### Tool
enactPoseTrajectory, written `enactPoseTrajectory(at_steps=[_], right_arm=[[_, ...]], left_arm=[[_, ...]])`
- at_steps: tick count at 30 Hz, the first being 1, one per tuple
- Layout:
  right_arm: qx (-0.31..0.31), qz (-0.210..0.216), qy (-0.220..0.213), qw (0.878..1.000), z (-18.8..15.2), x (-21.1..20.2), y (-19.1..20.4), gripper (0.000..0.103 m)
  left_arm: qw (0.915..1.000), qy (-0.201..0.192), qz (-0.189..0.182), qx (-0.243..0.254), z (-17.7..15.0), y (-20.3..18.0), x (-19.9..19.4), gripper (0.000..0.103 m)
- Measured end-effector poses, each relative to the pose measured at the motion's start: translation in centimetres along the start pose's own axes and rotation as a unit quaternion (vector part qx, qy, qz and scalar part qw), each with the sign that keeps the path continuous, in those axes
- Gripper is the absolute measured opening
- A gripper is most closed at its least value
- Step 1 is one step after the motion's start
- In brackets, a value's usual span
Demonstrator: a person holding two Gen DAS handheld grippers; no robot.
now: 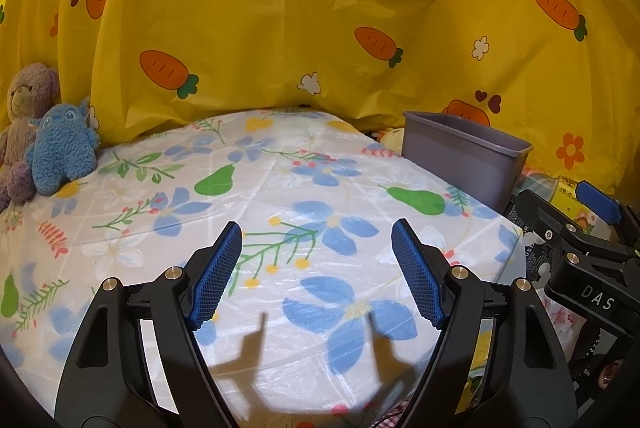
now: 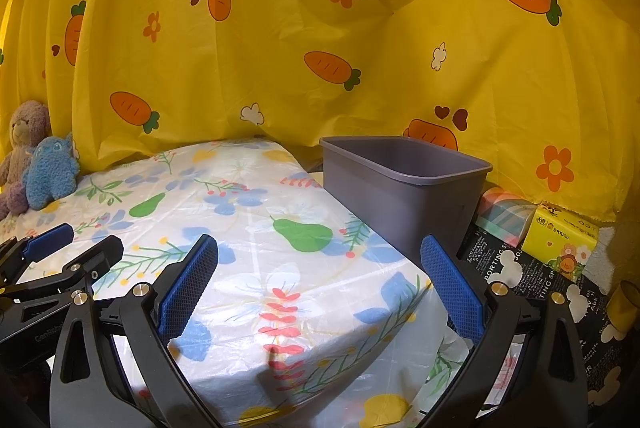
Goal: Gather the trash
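The grey bin point(image 2: 404, 188) stands at the table's point(image 1: 280, 188) far right edge, beside a yellow tissue pack point(image 2: 560, 236). Left claw point(image 1: 316, 268) and right claw point(image 2: 320, 284) both hover spread wide, holding nothing.

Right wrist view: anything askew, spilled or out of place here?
Nothing spilled or damaged. The grey bin stands upright beside the table; no trash shows on the tablecloth. Both tongs, left and right, are open and hold nothing.
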State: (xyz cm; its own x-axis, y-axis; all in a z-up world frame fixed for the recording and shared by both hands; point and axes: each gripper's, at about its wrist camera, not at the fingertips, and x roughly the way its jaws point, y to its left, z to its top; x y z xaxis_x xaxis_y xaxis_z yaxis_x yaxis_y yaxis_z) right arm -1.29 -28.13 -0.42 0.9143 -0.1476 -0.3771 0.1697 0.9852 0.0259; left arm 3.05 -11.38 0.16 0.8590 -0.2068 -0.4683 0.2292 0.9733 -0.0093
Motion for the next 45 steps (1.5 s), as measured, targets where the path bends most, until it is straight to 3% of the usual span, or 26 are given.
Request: enactPoseTrajectory(at_steps=[45], right_arm=[[-0.001,0.0,0.001,1.0,0.24,0.51,0.47,0.097]], left_arm=[[0.9999,0.006,0.003,-0.011,0.11,0.4,0.2,0.076]])
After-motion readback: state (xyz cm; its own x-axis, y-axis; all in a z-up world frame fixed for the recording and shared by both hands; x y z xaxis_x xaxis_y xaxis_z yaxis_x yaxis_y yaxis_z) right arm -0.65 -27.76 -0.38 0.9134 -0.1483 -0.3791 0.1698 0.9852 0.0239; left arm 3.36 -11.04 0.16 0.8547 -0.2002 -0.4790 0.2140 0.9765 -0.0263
